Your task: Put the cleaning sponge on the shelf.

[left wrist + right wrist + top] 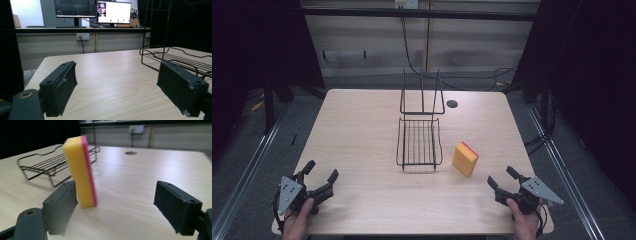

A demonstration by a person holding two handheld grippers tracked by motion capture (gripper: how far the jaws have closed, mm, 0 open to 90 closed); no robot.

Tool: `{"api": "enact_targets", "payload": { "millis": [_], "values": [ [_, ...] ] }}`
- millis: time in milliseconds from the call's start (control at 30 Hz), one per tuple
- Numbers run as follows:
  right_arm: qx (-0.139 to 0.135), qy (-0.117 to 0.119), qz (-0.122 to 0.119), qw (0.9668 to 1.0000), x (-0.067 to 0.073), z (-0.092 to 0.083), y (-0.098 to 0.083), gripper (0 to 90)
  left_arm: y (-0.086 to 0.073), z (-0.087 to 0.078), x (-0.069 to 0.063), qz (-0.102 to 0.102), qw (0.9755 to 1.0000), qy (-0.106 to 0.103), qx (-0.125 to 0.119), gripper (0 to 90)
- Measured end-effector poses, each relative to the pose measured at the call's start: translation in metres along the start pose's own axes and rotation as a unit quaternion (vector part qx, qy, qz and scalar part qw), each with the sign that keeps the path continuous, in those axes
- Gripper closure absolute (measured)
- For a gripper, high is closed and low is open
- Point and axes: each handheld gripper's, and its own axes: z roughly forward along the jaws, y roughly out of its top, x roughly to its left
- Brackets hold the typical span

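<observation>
From the high view, nothing had begun: the sponge (465,158) stood on edge on the table (362,130), just right of the wire rack (419,142), both grippers well short.

In the left gripper view, the left gripper (117,87) gaped empty.

In the right gripper view, the right gripper (120,207) was open; the sponge's long axis stood nearly upright, pink face rightward.

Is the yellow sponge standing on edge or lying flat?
Standing on edge. The sponge rises tall and narrow from the table, its pink side facing sideways, beside the wire rack.
</observation>
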Motion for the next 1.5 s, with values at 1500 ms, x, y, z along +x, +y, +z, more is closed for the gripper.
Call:
{"api": "enact_targets", "payload": {
  "millis": [1500],
  "values": [
    [0.057, 0.098, -0.011, 0.9935, 0.017, 0.035, 0.040, 31.9, 0.000, 0.000, 0.000, -0.004, 1.0000, -0.005, 0.000, 15.5]
  ]
}}
